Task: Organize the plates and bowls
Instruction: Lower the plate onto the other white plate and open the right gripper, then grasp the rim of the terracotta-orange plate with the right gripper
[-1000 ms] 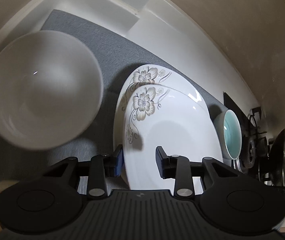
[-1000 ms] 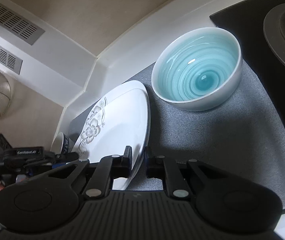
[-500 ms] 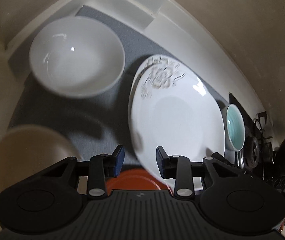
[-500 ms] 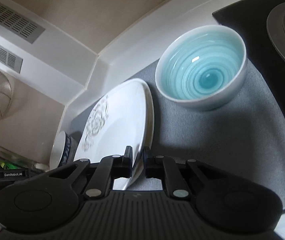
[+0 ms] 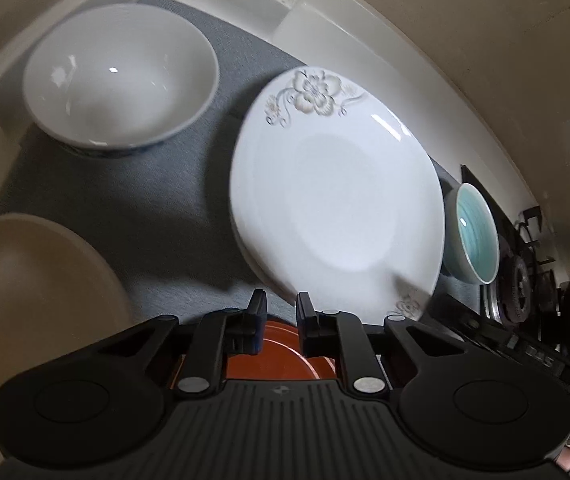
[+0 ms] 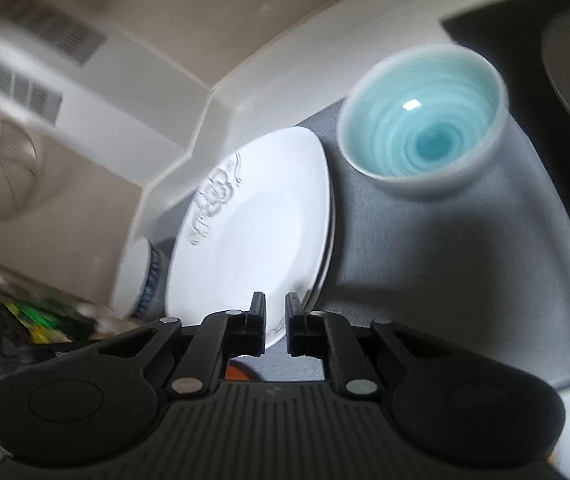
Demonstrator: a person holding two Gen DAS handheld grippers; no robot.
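Note:
A white plate with a grey flower lies on a second plate, whose rim shows underneath, on the grey mat. My right gripper is shut on the top plate's near rim. In the left wrist view the same plate fills the middle, blurred at its near right edge. My left gripper hangs in front of it over an orange plate; its jaws are closing with nothing between them. A teal bowl stands right of the plates, and a white bowl stands left of them.
A beige bowl sits at the near left of the mat. A gas stove borders the mat on the right, past the teal bowl. The white counter ledge and the wall run along the back.
My left gripper has drawn back from the flower plate's rim to above the orange plate, its jaws narrower. The two offset flower plates now lie lined up. The right view has tilted and blurred.

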